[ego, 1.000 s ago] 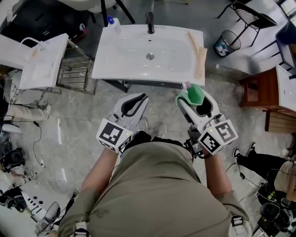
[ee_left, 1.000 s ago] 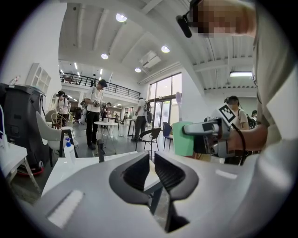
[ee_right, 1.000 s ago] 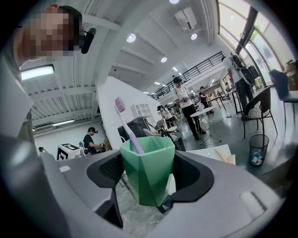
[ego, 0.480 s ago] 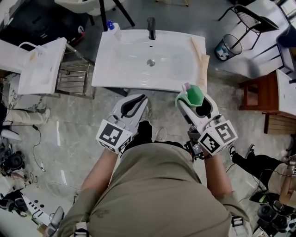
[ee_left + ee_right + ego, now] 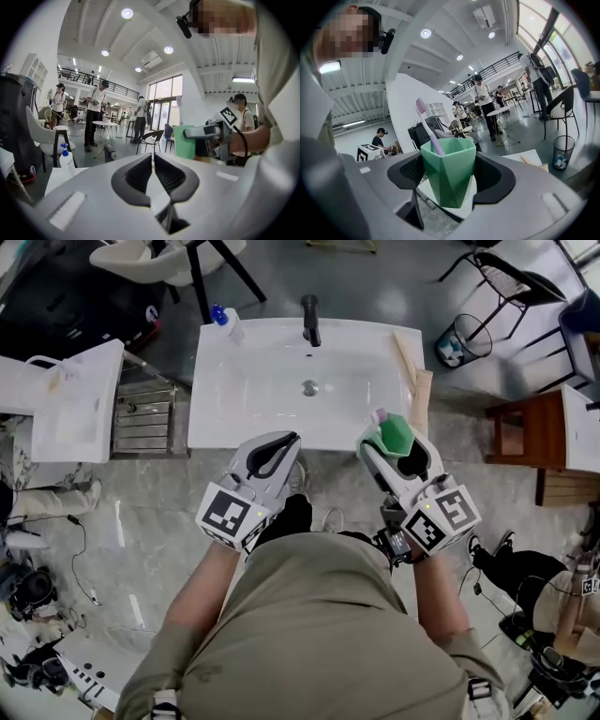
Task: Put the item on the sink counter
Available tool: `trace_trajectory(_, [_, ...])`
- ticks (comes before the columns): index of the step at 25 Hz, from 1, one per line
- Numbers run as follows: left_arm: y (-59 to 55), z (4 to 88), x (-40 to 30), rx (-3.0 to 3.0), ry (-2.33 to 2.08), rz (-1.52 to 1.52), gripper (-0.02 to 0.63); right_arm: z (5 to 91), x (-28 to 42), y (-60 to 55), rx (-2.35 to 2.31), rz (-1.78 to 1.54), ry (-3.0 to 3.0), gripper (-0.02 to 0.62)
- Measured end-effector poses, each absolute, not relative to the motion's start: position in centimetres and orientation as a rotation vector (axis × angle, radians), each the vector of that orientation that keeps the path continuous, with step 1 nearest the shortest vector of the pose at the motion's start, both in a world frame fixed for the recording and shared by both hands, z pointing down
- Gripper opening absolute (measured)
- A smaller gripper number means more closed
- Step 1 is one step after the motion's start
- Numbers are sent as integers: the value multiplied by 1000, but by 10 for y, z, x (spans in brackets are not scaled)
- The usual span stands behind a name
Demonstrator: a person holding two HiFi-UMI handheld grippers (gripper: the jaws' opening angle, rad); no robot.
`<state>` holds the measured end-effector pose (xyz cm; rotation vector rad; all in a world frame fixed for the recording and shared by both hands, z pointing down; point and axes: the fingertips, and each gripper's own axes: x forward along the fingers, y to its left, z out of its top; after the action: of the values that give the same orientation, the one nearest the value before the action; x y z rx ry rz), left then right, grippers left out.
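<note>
Right gripper view: the green cup [image 5: 449, 176] is seen clamped by its side walls in the right gripper [image 5: 451, 180], upright, with a toothbrush [image 5: 425, 123] leaned inside. How is it expected to handle?

Light and stiff, it is judged. It looks like faceted plastic, smooth and narrowing downward, so a slide in the grip cannot be ruled out. A hold at mid-wall is favoured, and the cup is best kept level, since the toothbrush stands loose.

And the left gripper [image 5: 152, 174]?

Its jaws are pressed together on nothing. It is held beside the right one, near the front rim of the table [image 5: 214, 423].

What is changed from a second ago?

In the head view the table is brought closer. The green cup was short of the front edge then, and now it overlaps the front right edge in the picture. The clamp is unchanged, and nothing is set down yet.
</note>
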<state>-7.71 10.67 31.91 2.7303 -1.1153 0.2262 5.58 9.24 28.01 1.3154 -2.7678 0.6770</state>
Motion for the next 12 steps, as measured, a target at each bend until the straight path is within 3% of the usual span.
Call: trace_trajectory(12, [35,332,-112,2727,-1065,238,11,295,19,18,1347,702,-2725,316])
